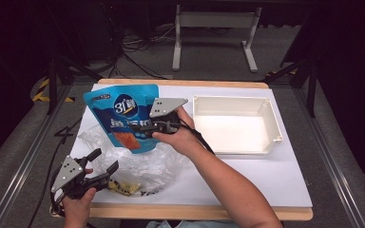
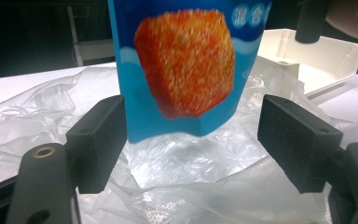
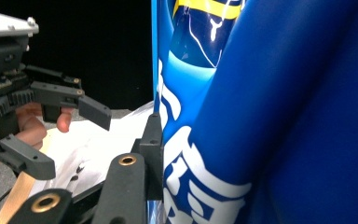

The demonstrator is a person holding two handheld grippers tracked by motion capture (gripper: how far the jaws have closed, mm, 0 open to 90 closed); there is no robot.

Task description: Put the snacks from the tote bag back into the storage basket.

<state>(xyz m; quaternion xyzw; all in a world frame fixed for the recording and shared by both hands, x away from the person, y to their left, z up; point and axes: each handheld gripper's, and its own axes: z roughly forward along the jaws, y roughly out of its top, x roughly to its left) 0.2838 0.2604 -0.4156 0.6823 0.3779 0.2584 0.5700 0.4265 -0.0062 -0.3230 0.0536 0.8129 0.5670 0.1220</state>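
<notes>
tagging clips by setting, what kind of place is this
Most likely a lab or recording studio rather than a home: a white-topped table ringed by dark surroundings, loose cables on the grey floor, yellow-black hazard tape, and a person working a hand-held tool near a blue snack bag.
</notes>
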